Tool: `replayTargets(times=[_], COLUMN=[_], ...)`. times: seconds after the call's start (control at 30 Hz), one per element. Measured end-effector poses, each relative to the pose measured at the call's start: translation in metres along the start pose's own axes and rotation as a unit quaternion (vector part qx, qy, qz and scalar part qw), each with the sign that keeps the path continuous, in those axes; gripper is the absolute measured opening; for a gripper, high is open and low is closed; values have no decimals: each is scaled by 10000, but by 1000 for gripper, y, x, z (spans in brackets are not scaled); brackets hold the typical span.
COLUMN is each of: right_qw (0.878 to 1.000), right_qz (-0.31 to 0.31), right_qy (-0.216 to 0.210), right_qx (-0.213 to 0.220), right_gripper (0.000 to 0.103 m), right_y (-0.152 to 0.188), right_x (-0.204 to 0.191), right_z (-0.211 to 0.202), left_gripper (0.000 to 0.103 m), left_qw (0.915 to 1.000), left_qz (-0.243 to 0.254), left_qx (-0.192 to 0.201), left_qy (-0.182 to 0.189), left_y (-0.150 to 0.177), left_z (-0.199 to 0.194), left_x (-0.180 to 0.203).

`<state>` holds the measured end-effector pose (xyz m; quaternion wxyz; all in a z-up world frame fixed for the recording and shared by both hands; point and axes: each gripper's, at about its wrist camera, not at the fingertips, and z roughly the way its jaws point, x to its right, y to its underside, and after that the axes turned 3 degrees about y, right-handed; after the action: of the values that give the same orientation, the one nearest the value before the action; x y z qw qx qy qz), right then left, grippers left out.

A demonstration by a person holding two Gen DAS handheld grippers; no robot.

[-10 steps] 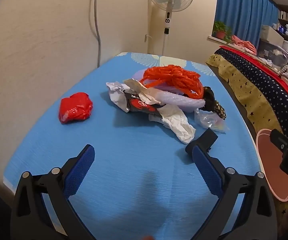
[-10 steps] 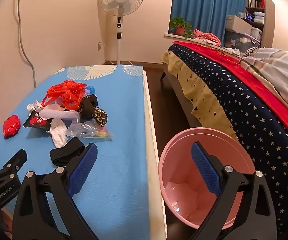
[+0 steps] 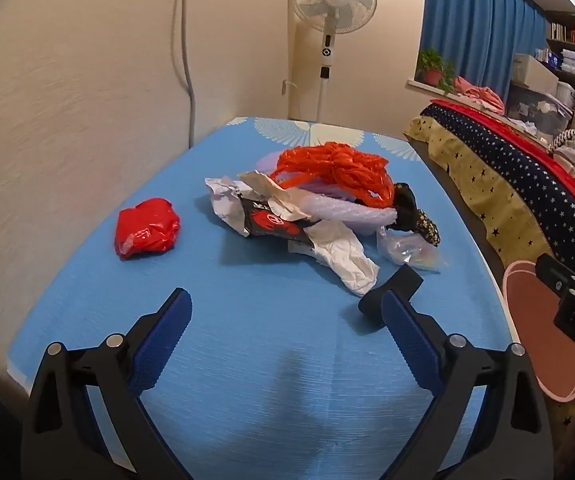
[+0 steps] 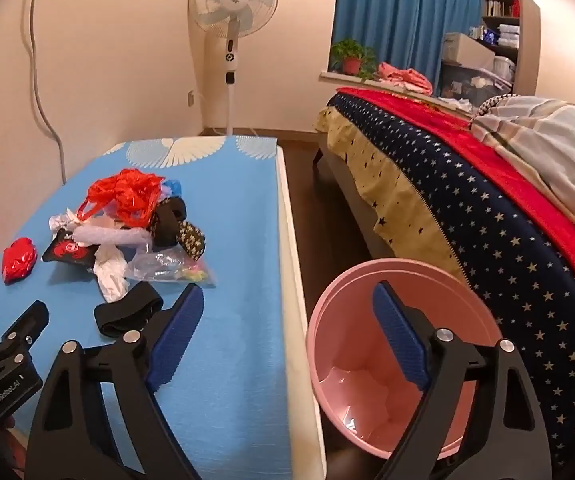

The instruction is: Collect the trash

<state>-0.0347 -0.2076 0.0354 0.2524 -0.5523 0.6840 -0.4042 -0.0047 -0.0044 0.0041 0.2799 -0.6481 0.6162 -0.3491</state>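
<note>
Little separates this moment from the one just before: in the left wrist view the trash pile (image 3: 319,200) sits marginally higher and farther on the blue-covered table (image 3: 247,380), and the right wrist view is all but unchanged. The left gripper (image 3: 283,324) hangs over the near end of the table with its jaws spread wide, nothing between the blue pads and nothing touched. The right gripper (image 4: 287,320) is likewise spread and empty, one finger over the table's right edge, the other over the pink bin (image 4: 399,360) standing on the floor between table and bed (image 4: 487,208). The pile of red netting, crumpled paper and clear plastic lies mid-table; a red plastic wad (image 3: 146,228) rests apart on its left, and a black band (image 4: 127,314) lies nearest the grippers.
</note>
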Motion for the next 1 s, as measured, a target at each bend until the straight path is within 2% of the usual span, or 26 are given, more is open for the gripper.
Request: replayTargets(times=[0.17,0.33,0.5,1.0], right_qw=[9999,9997,9998,9998], right_qz=[41,18,94,11], right_qy=[-30,-29,-76,-58], right_qx=[101,227,183,210], right_gripper=[84,84,83,83], right_y=[-2,-5,-6,-8], right_x=[-1,-2,0,-3], right_z=[-9,-20,-24,-28], left_gripper=[93,93,93,92], left_qw=[9998,9997,9992,9994], left_qz=[-77,12,-110,-62], left_qx=[-67,131,91,173], left_qy=[176,225,380,280], left_y=[-2,-1,-3,-7], left_z=[-4,-14,-18,-23], left_x=[3,6,2,-1])
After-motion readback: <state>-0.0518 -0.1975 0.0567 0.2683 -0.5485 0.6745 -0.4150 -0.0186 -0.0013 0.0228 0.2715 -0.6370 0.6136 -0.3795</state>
